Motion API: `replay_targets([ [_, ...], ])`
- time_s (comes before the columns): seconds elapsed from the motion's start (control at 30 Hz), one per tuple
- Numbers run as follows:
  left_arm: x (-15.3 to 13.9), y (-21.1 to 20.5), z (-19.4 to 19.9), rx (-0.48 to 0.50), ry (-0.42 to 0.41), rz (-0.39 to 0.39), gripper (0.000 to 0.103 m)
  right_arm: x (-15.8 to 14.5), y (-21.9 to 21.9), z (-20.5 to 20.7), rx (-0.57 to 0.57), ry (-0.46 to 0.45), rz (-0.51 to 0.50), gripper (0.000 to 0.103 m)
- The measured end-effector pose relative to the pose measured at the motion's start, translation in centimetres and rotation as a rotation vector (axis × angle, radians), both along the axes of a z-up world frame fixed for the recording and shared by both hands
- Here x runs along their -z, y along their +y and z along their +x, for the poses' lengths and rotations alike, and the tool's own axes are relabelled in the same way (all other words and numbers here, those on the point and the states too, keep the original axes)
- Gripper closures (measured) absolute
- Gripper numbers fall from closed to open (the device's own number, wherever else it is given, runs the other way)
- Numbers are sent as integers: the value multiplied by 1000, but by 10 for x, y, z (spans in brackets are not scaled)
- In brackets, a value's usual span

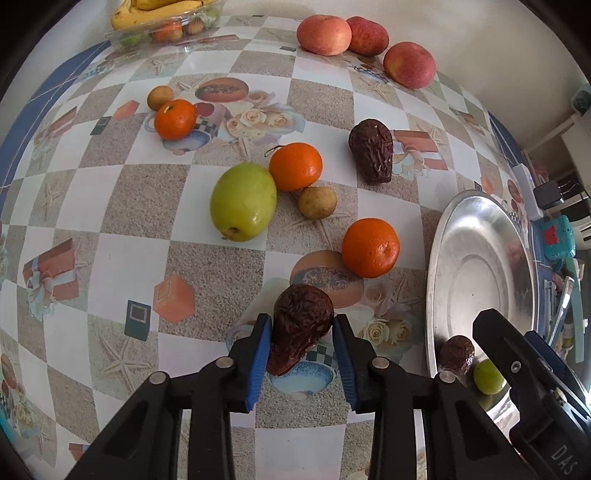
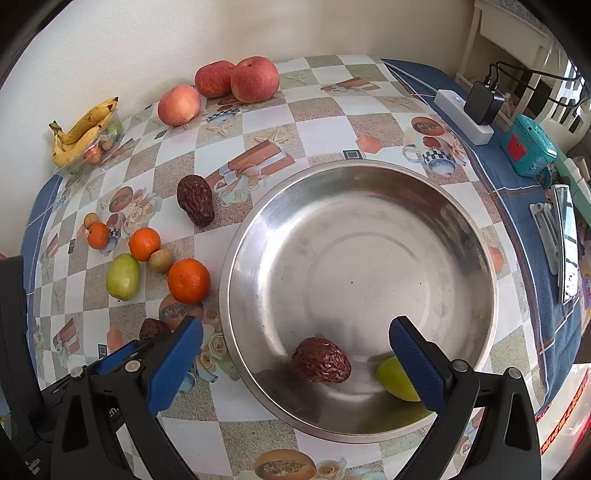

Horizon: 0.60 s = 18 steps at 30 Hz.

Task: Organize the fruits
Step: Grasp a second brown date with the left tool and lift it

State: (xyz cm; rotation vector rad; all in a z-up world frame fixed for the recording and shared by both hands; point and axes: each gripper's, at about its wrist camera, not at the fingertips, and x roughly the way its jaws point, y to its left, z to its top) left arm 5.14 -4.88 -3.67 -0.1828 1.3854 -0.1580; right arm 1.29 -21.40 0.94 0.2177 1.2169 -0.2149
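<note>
My left gripper [image 1: 301, 325] is shut on a wrinkled dark brown fruit [image 1: 301, 325], low over the patterned tablecloth; that fruit also shows in the right wrist view [image 2: 153, 328]. My right gripper [image 2: 295, 349] is open and empty over the near part of a steel bowl [image 2: 369, 206]. In the bowl lie another brown wrinkled fruit [image 2: 321, 360] and a small green fruit [image 2: 393, 376]. On the cloth lie three oranges [image 1: 370, 246], a green mango-like fruit [image 1: 243, 202], a third brown fruit [image 1: 371, 151] and two small tan fruits [image 1: 317, 202].
Three red apples [image 1: 365, 44] lie by the far wall. A clear tray with bananas [image 1: 162, 18] stands at the far left corner. A power strip with a charger [image 2: 469, 110], a teal box [image 2: 528, 146] and small items sit along the right edge.
</note>
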Motion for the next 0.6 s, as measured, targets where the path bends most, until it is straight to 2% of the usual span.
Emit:
replay_targets([
  [0.17,-3,10,3,-47,-6,-18,67,2,-1,1,5,3,7,2],
  [0.37,-21,38,8,-134,-60,-36,67,6,2,6,-14,-4,19,2],
  [0.6,-28,63,14,-210,-79,-49,67,10,23,18,-110,-42,46,2],
])
